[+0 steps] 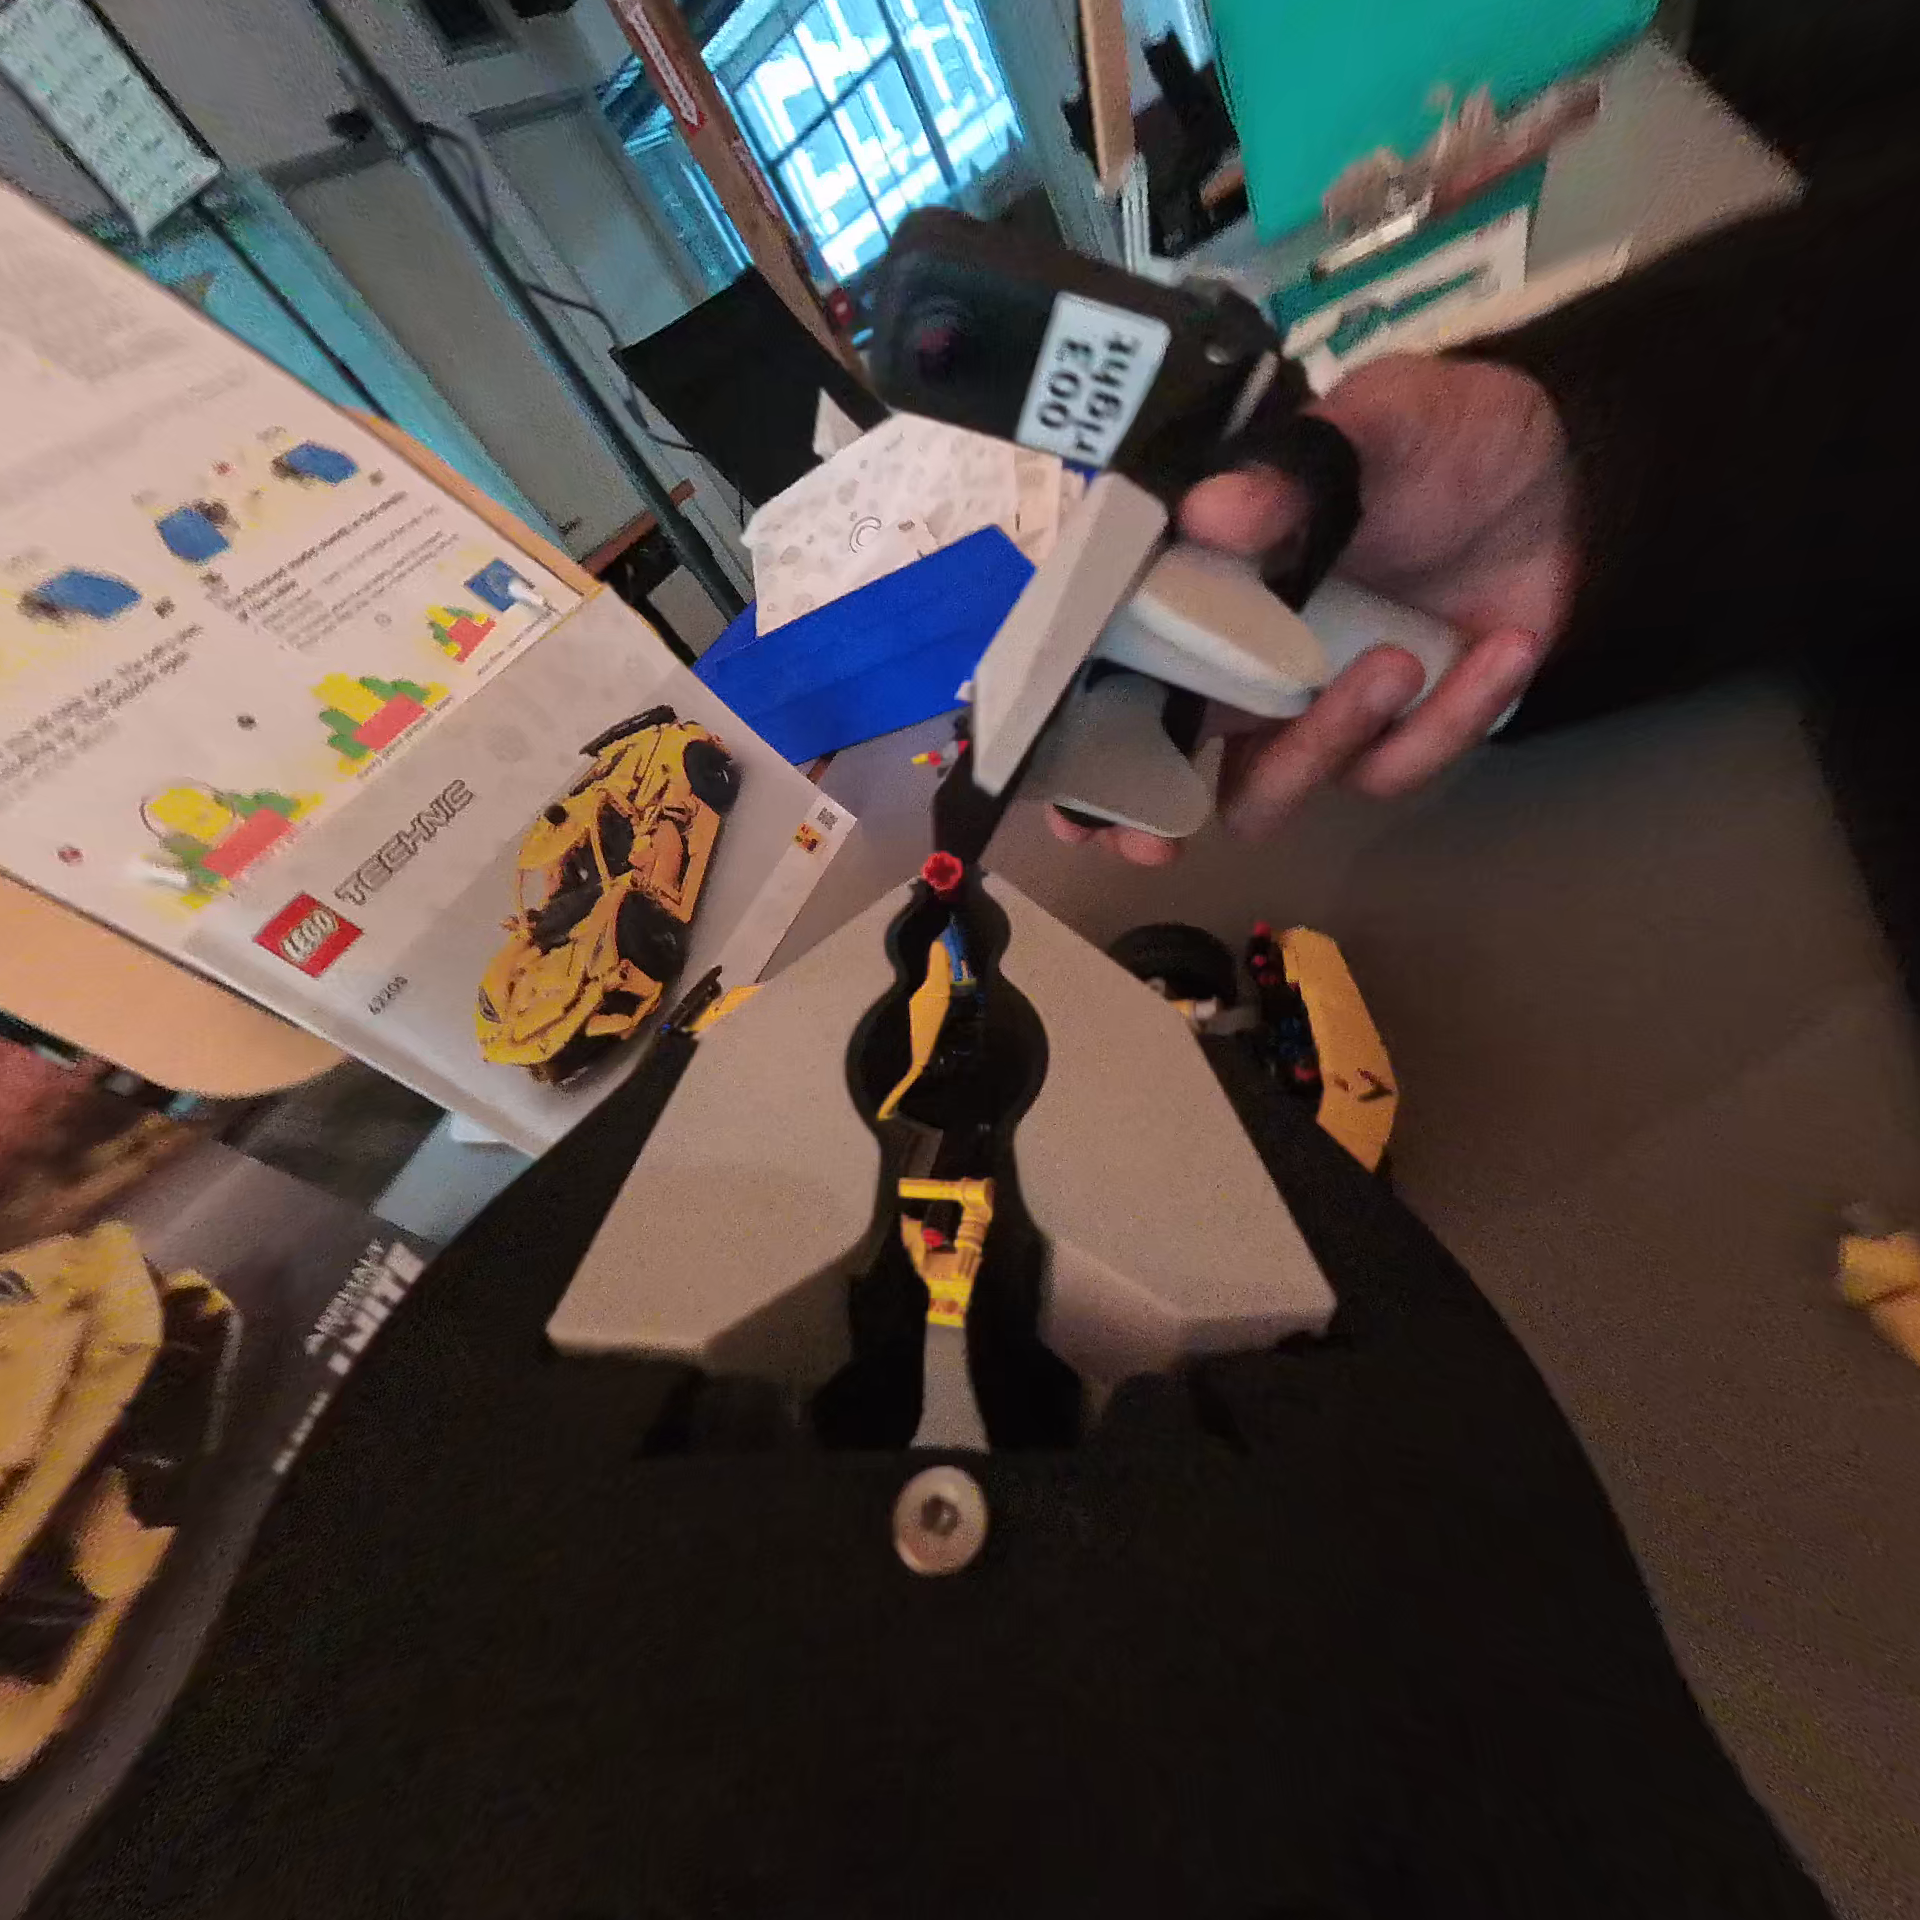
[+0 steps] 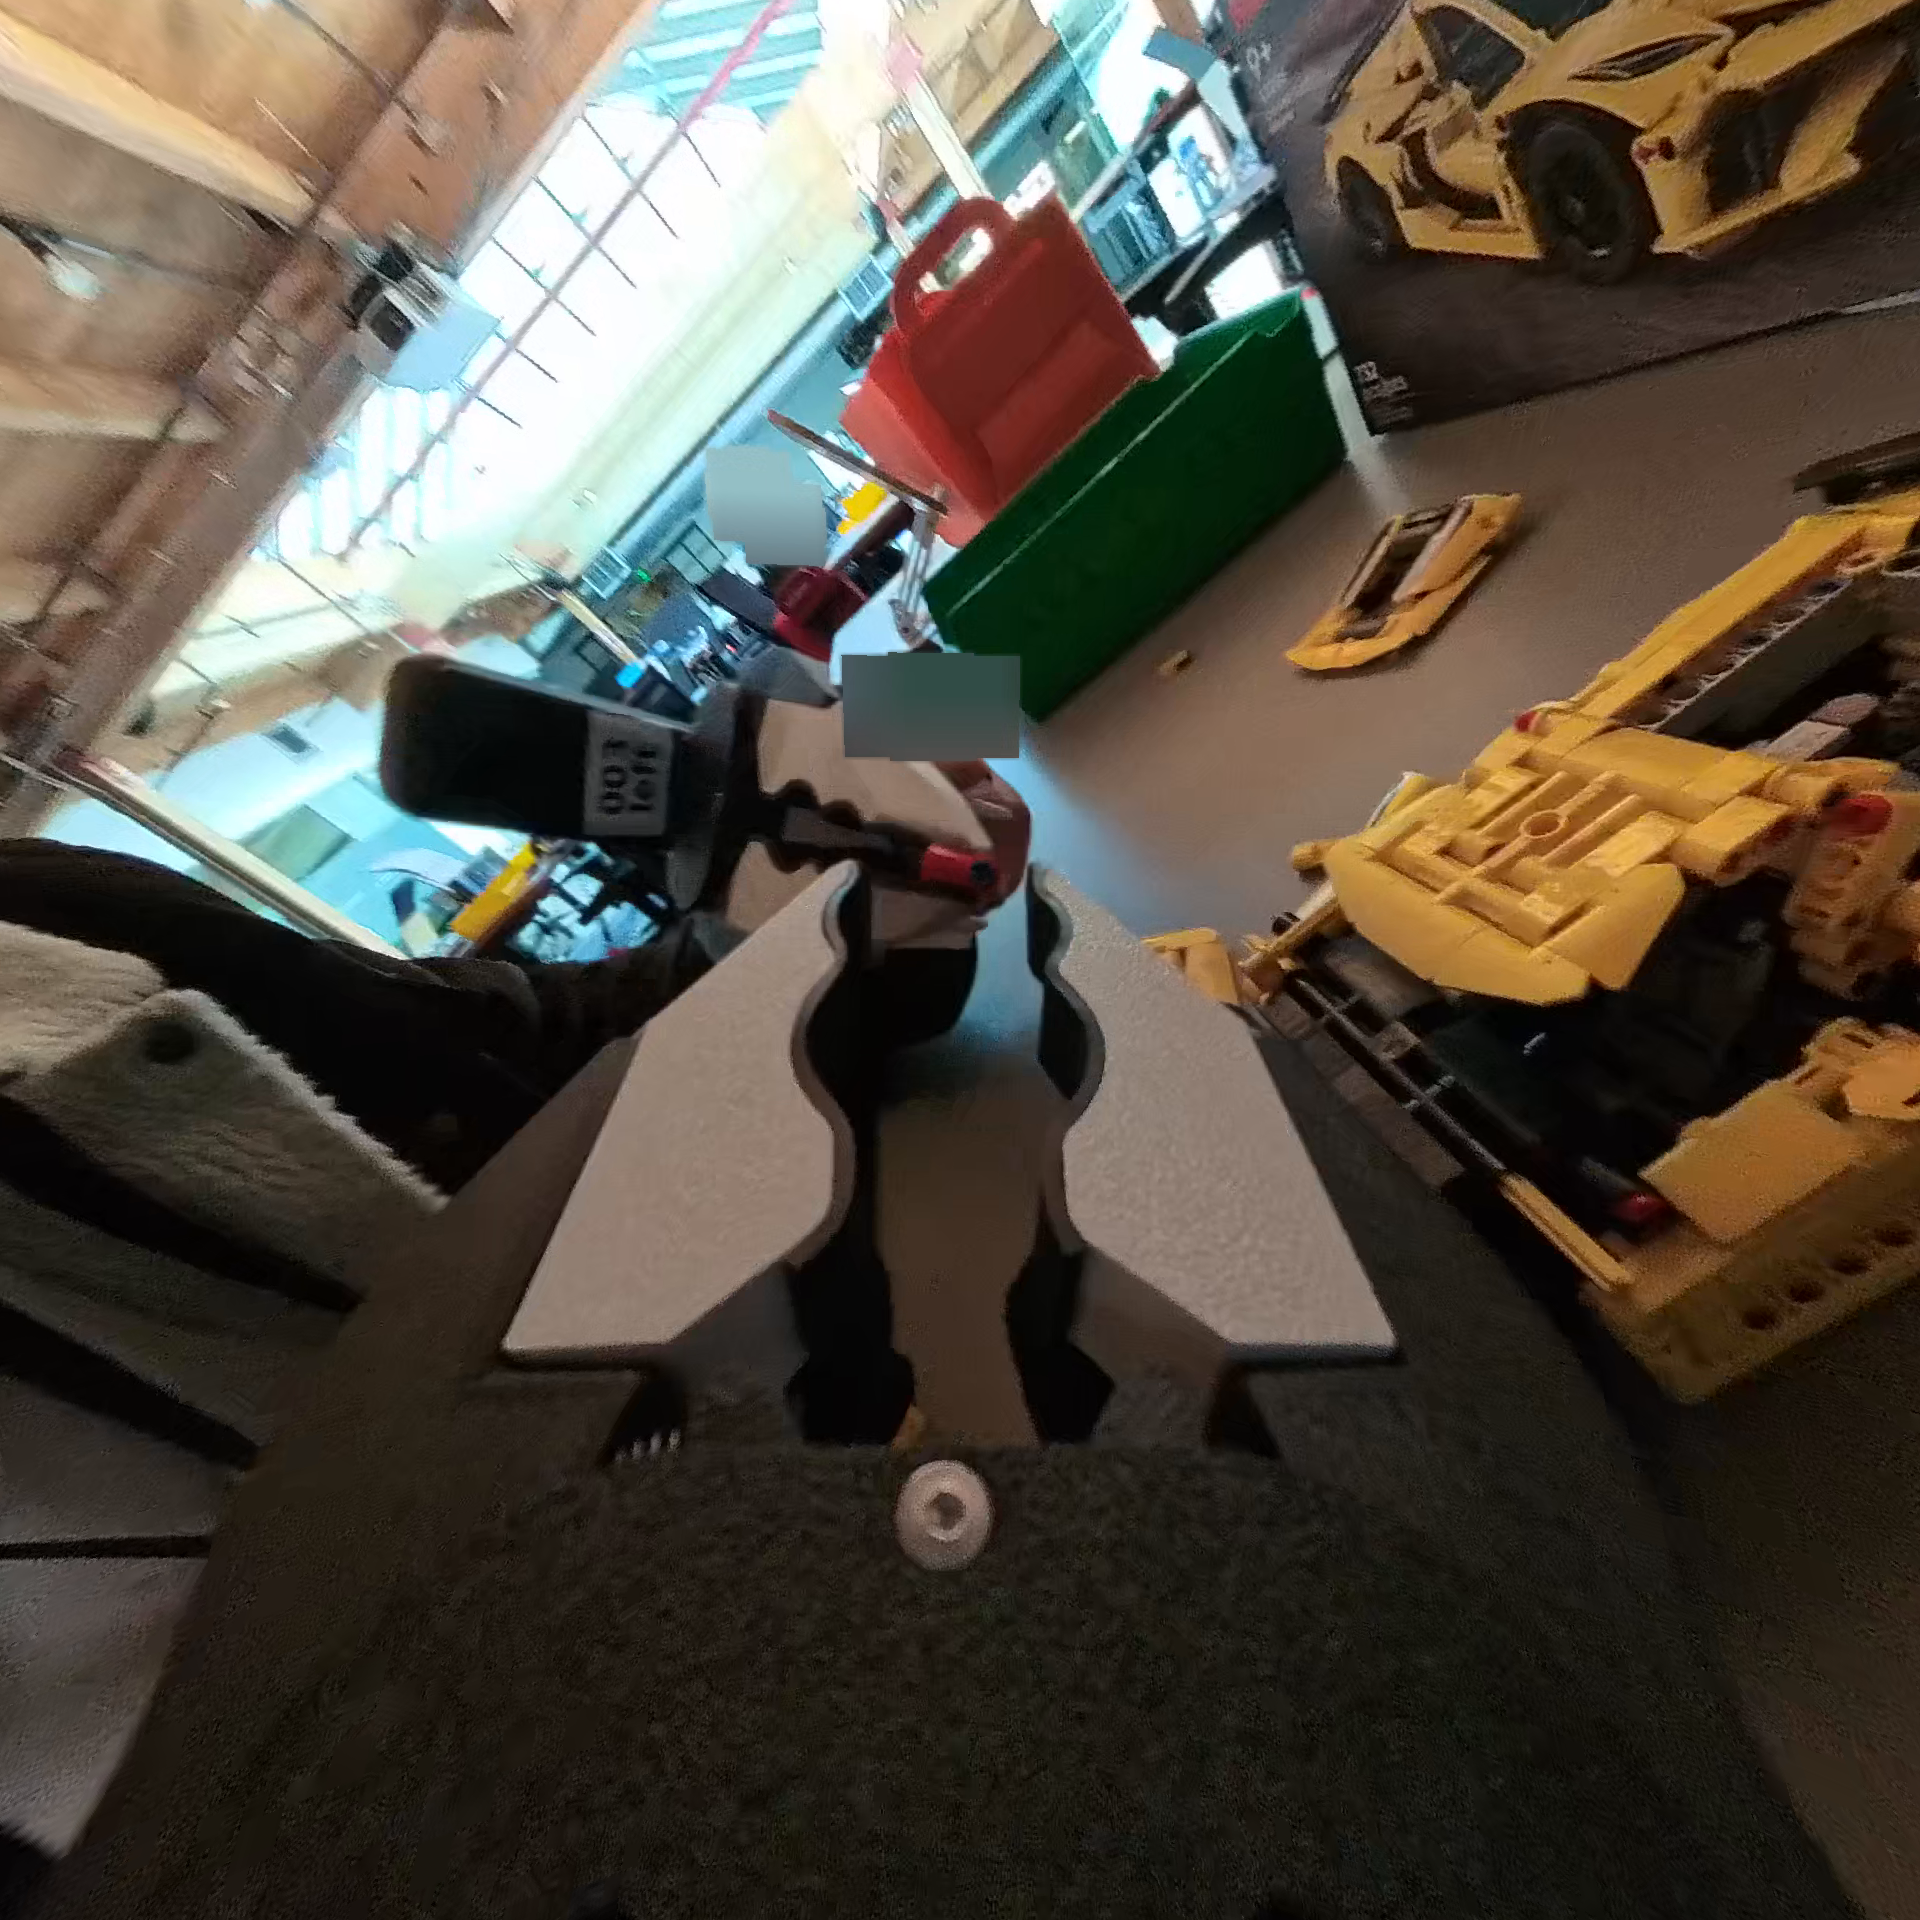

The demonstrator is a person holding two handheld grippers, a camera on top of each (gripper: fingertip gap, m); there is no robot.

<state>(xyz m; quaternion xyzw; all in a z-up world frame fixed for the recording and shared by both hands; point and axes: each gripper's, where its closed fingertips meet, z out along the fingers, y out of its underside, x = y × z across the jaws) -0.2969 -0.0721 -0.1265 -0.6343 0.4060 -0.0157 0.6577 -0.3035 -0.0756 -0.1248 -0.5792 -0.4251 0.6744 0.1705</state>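
The left claw [image 1: 951,904] is closed on a slim black and yellow brick piece [image 1: 940,1023] with a red pin [image 1: 941,871] at its far tip; the piece runs back between the grey fingers [image 1: 769,1132], and a second yellow bit [image 1: 951,1236] shows nearer the wrist. The right claw [image 2: 940,883] stands parted, nothing between its grey fingers [image 2: 717,1122]. In the right wrist view the red pin end of the held piece [image 2: 951,868] lies just beyond its tips, so the two claws meet almost nose to nose above the grey bench [image 2: 1195,790]. In the left wrist view a hand [image 1: 1455,582] wraps the right tool's handle (dark sleeve behind it).

To the right claw's right, a large partly built yellow brick car [image 2: 1621,997] crowds close to the finger; a loose yellow body panel [image 2: 1403,582] lies farther off on open bench. In the left view a yellow and black sub-assembly [image 1: 1320,1029] sits just right of the left claw, and an instruction booklet [image 1: 499,883] lies to its left, overlapping a box with a yellow car picture [image 1: 94,1455].

A blue box [image 1: 873,655] beyond holds crumpled patterned white bags [image 1: 904,499]. A green box [image 2: 1143,520] stands on the far bench with a red handled container [image 2: 997,364] behind it; what either holds cannot be seen. The car's printed carton [image 2: 1579,208] stands beside them.
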